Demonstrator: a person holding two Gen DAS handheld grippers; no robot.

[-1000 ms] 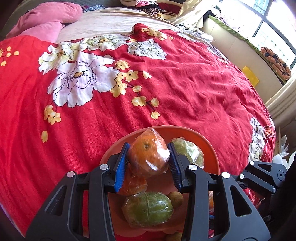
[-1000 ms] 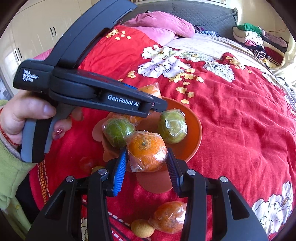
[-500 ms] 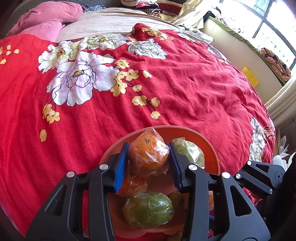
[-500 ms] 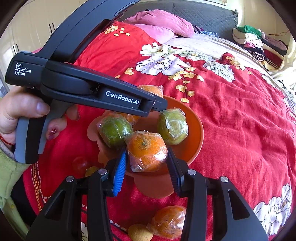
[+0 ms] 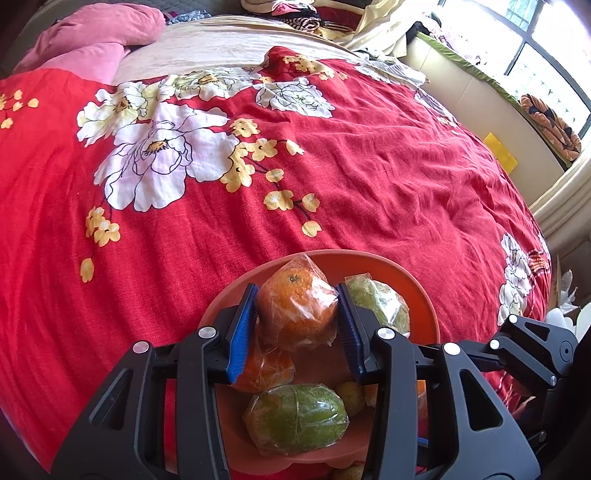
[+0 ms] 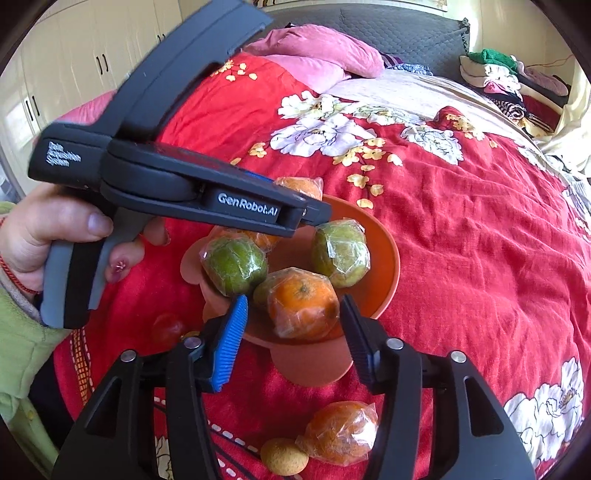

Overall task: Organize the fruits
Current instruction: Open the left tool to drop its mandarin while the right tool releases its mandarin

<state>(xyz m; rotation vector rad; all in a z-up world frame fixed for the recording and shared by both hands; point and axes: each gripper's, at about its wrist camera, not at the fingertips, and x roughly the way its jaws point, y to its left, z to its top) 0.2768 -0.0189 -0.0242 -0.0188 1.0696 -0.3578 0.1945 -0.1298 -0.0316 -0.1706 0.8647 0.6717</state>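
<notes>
Left gripper (image 5: 297, 325): sat low in the frame, pads pressed on a wrapped orange (image 5: 297, 306) from both sides.
Bowl (image 5: 417, 284): orange plastic, lower centre, on the red floral bedspread (image 5: 369, 177).
In the bowl: a wrapped green fruit (image 5: 376, 302) right of the held orange, another orange (image 5: 266, 365) beneath the left pad, a bigger green one (image 5: 295, 417) near the bottom edge.
Right gripper (image 5: 532, 343): only a black part showed, lower right.
Pink pillows (image 5: 92, 40): upper left.
Window (image 5: 546, 33): upper right.
</notes>
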